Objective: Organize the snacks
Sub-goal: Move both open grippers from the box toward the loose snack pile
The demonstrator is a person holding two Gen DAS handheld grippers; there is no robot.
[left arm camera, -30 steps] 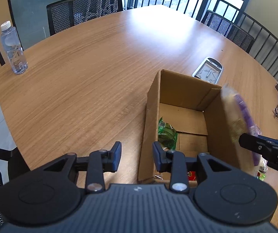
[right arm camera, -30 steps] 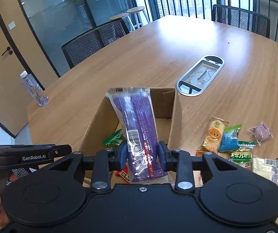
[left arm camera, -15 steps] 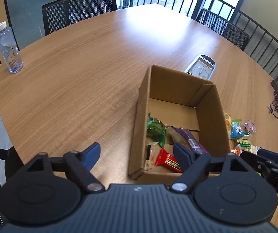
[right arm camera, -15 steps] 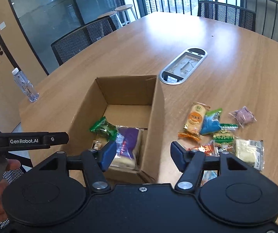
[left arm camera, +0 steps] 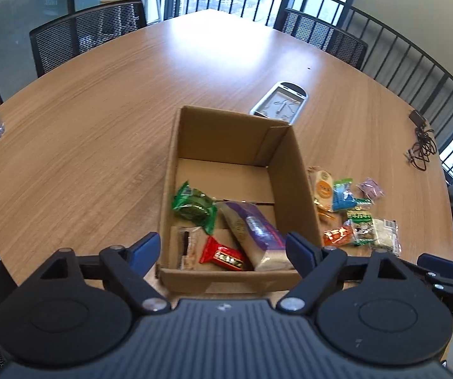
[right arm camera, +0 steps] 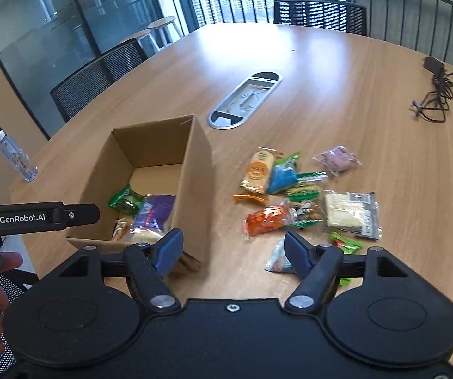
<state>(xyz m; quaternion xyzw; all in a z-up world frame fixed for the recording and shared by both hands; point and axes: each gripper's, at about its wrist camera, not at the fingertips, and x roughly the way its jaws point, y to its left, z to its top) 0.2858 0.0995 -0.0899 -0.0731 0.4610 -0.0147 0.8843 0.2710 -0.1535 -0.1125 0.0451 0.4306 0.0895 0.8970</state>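
Right wrist view: right gripper (right arm camera: 233,251) has just been opening, jaws spread and empty, loose snacks (right arm camera: 305,195) lying just ahead to its right. Left gripper (left arm camera: 223,248), also just opened and empty, hangs over the box (left arm camera: 299,183), farther from them.

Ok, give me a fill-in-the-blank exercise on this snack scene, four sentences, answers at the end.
1. The purple packet lies inside the ____ box.
2. The red wrapper lies in the box between the purple packet and a ____ packet.
3. The right gripper holds ____.
4. The water bottle stands ____ on the table.

Missing words: cardboard; clear; nothing; upright
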